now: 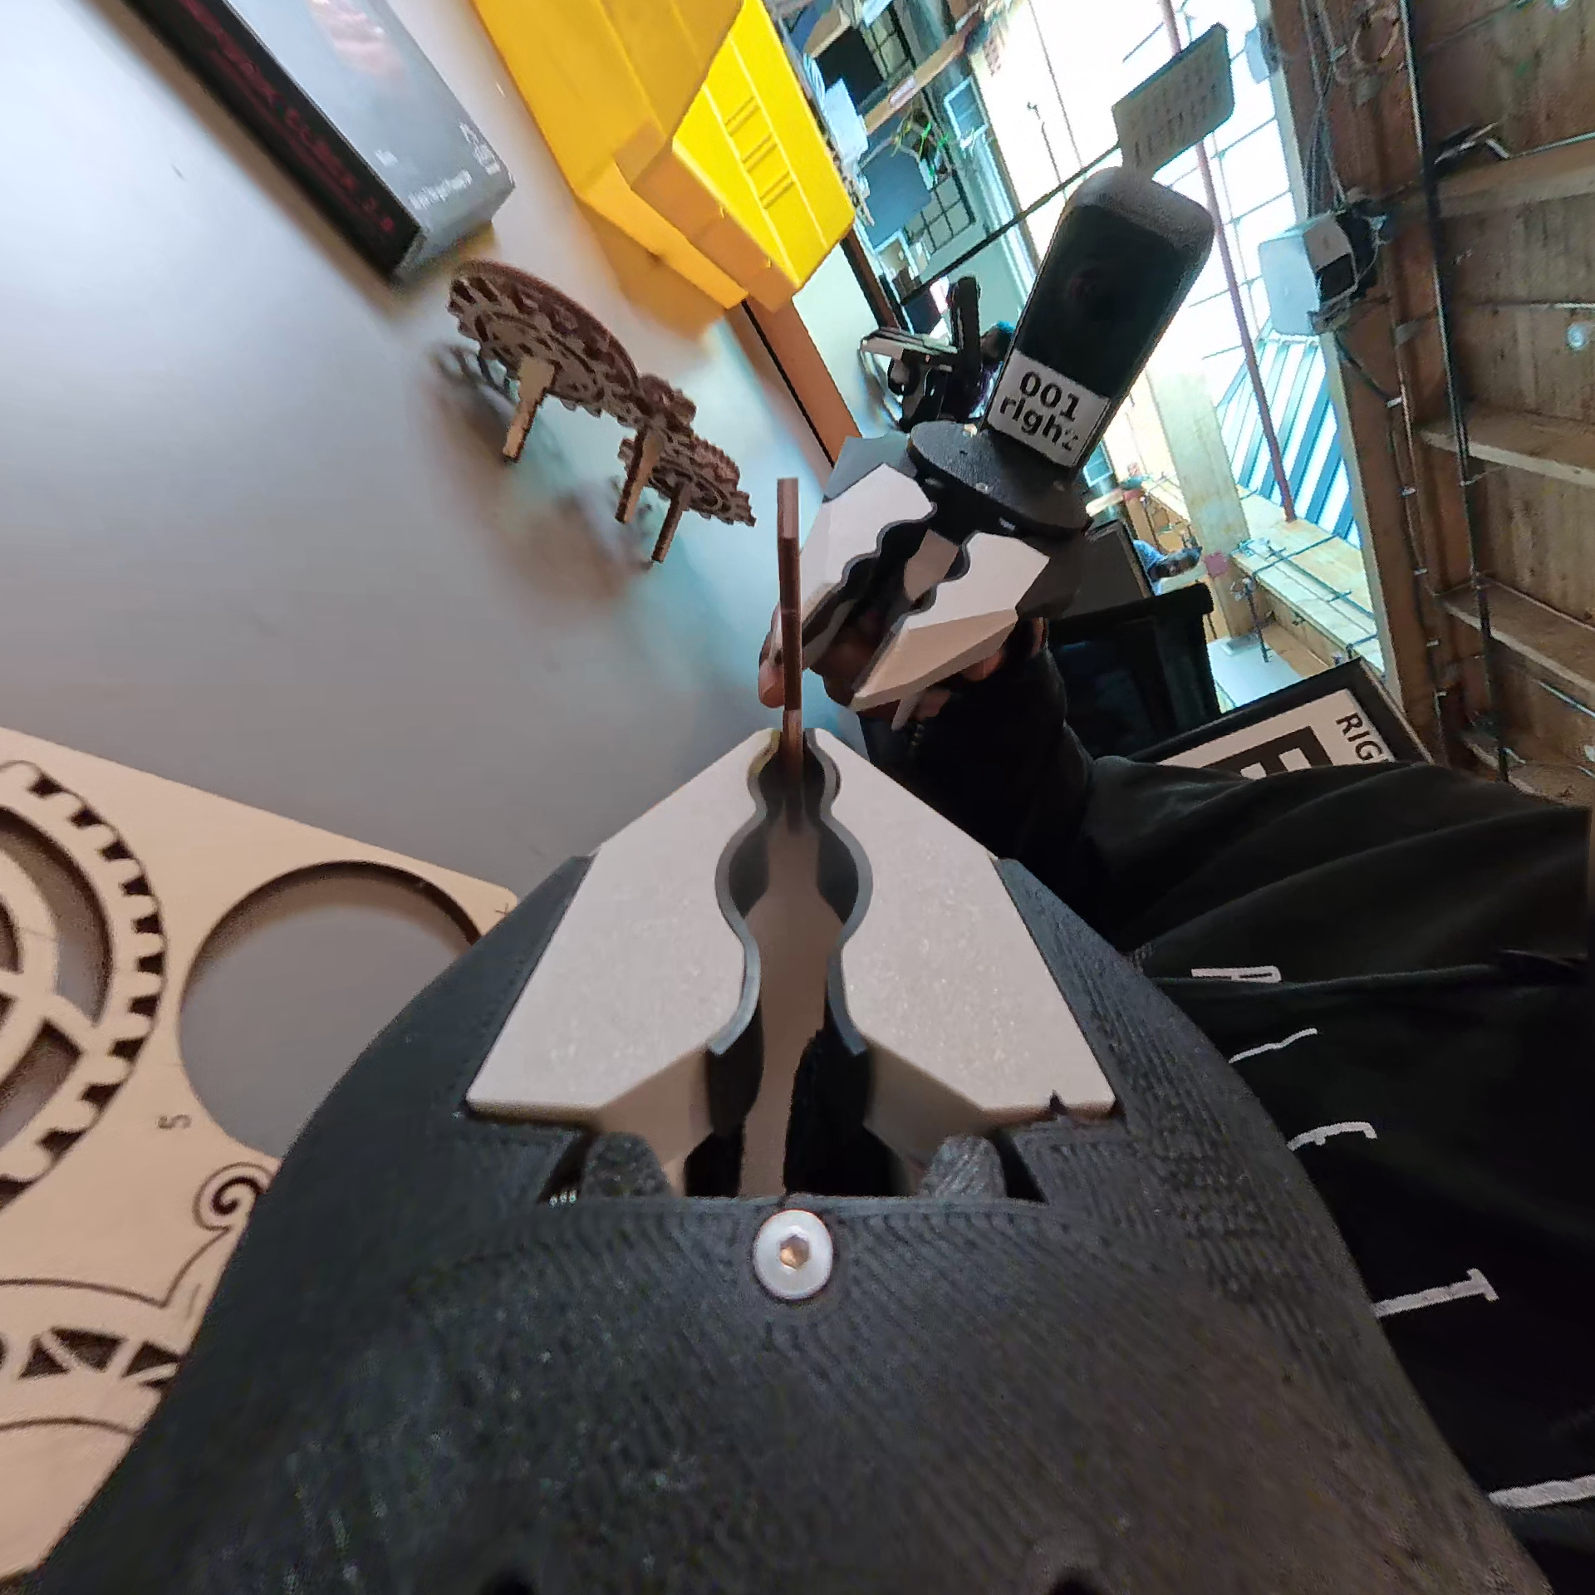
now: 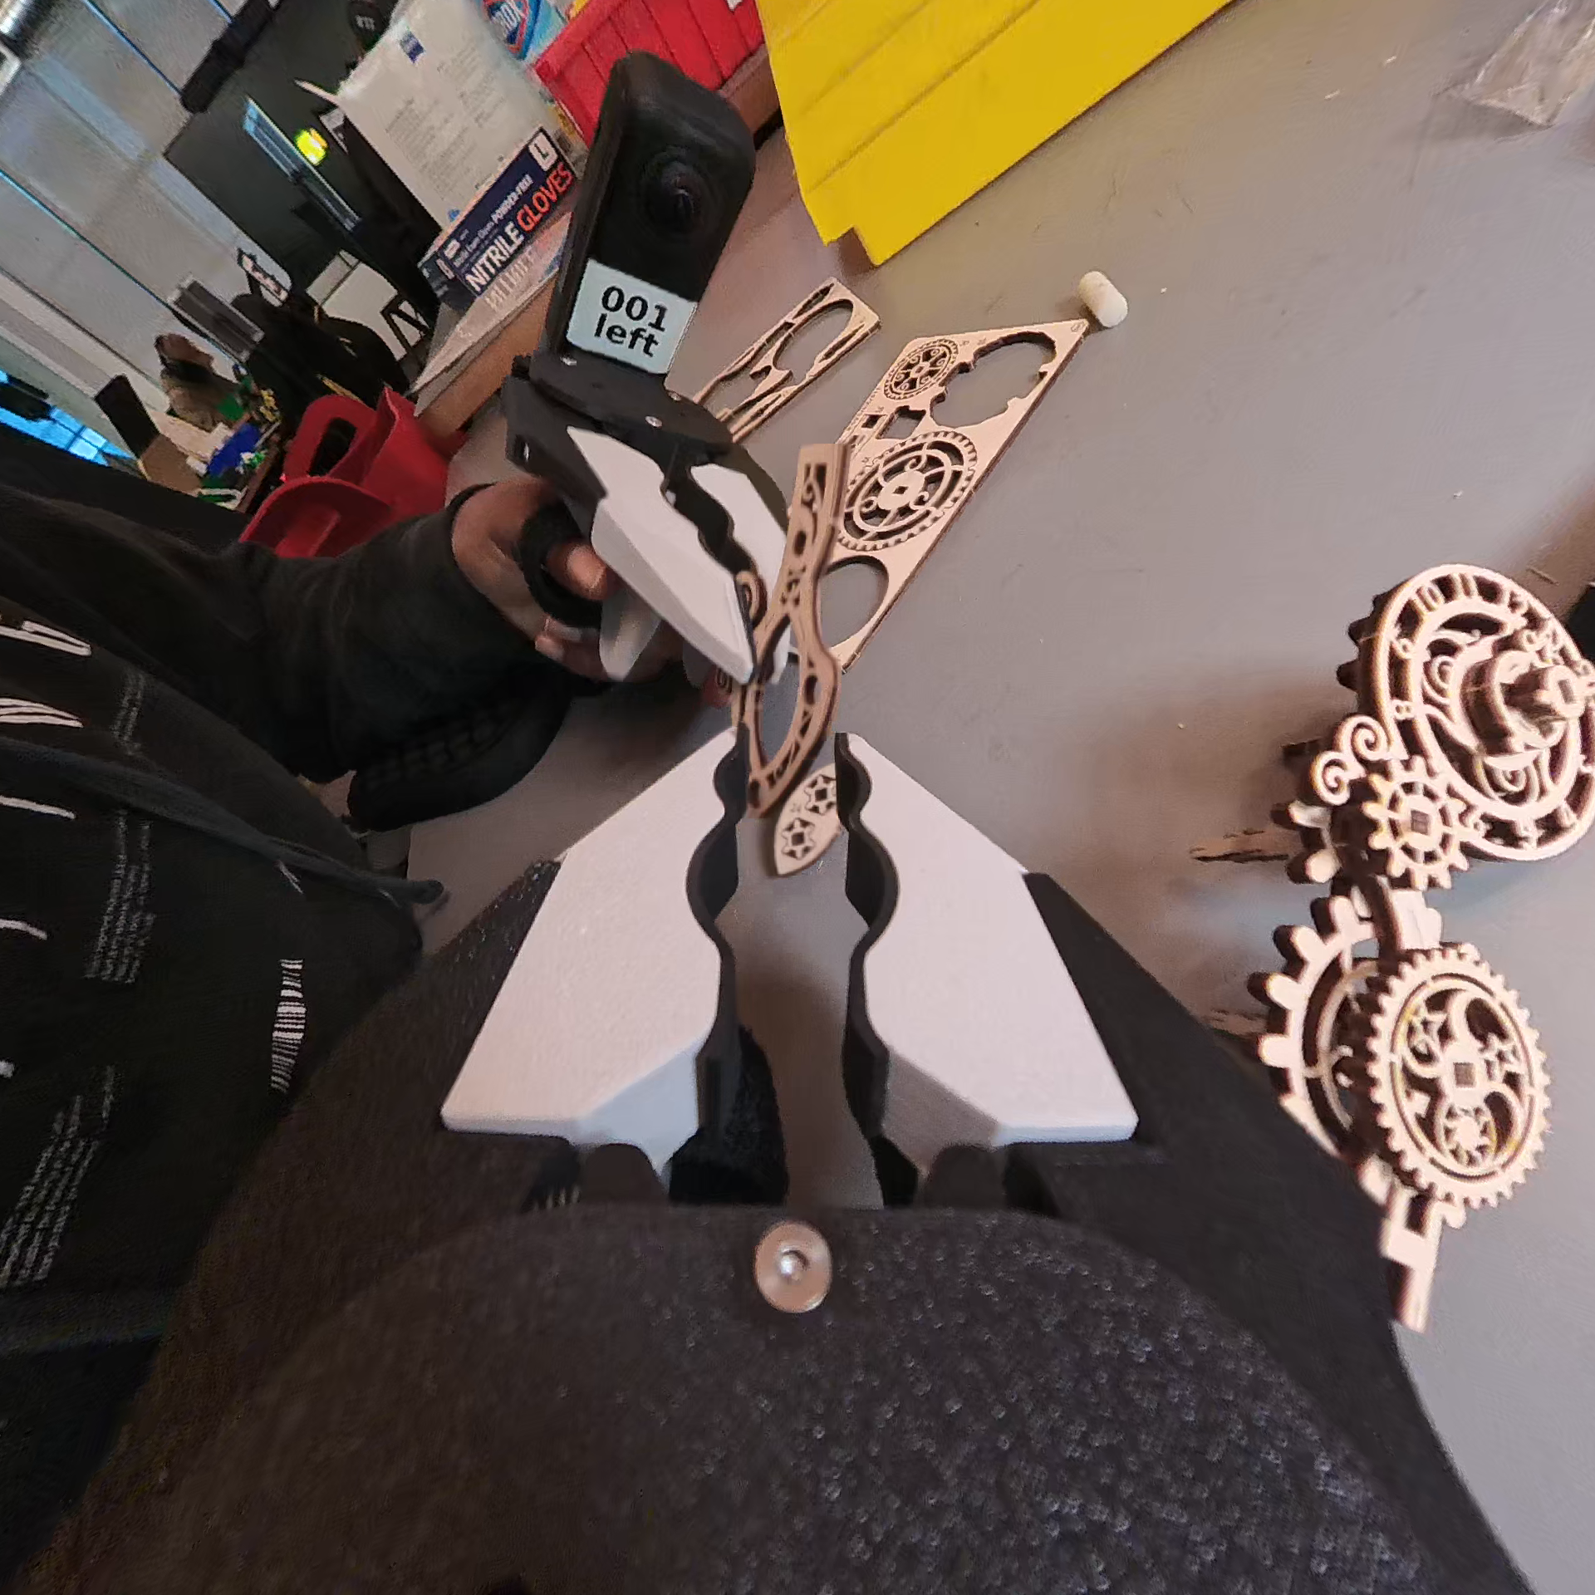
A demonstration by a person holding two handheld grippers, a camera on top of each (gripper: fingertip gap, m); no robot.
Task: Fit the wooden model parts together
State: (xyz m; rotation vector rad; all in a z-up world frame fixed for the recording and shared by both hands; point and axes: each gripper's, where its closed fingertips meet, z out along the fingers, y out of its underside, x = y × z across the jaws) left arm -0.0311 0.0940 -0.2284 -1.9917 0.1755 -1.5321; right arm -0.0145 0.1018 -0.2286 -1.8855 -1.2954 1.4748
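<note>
While the left gripper (image 1: pixel 790 751) pinches the fretwork plate (image 2: pixel 798 639) upright in mid-air above the table (image 2: pixel 1122 604), the right gripper (image 2: pixel 790 759), jaws parted and empty around the plate's near end, should close squarely before any pressing toward the gear assembly (image 2: pixel 1459 906) at right.

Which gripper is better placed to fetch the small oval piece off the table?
Probably right: the right gripper is open, with the small oval piece between its fingertips. The left gripper is shut on the ornate frame piece.
</note>
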